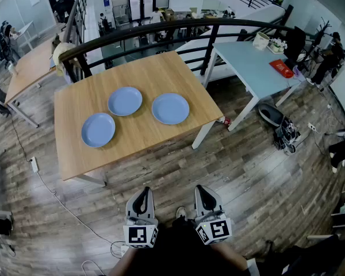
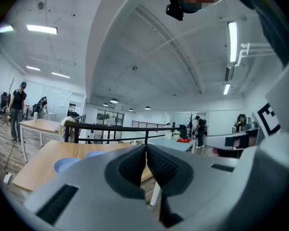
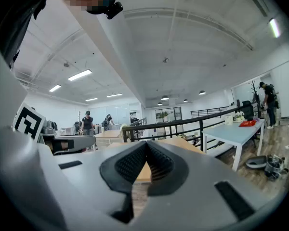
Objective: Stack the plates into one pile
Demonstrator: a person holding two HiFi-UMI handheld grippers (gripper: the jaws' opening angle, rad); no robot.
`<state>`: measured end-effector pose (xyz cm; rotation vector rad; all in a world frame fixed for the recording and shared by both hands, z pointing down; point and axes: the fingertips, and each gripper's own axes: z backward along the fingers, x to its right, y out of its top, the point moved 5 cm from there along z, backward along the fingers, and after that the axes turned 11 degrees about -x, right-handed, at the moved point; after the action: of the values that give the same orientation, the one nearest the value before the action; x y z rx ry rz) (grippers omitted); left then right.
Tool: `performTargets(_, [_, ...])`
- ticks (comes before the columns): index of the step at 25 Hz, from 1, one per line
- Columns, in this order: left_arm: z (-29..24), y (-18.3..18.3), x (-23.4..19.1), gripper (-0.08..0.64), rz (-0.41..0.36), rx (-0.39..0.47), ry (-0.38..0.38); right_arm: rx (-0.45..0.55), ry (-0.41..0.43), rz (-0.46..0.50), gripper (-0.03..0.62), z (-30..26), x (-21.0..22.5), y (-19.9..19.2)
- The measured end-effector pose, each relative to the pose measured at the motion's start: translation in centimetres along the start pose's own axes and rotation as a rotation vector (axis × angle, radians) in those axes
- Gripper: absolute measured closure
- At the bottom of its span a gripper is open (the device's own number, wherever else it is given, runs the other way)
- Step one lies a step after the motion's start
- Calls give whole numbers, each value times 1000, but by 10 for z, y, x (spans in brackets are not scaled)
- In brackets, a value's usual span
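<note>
Three round blue plates lie apart on a wooden table: a left plate, a middle plate and a right plate. None touches another. My left gripper and right gripper are held low, close to my body, well short of the table's near edge. Both are shut with nothing between the jaws. In the left gripper view the shut left gripper points level at the table, with a plate showing to its left. The right gripper is shut too, with the tabletop beyond.
A black railing runs behind the wooden table. A pale blue table with a red thing stands at the right. Another wooden table is at the left. A cable and power strip lie on the wood floor. People stand far off.
</note>
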<state>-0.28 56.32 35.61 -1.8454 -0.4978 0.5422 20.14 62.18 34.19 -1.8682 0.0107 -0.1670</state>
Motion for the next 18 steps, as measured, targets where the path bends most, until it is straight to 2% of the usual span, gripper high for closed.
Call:
performTargets(11, [10,2,-5,535,0,22,11,6,-1,-12,561,3,-8,-4])
performTargets(18, [20,-6,-12,535,-5,18,-7,12,-7,-12,561,7,-23,-6])
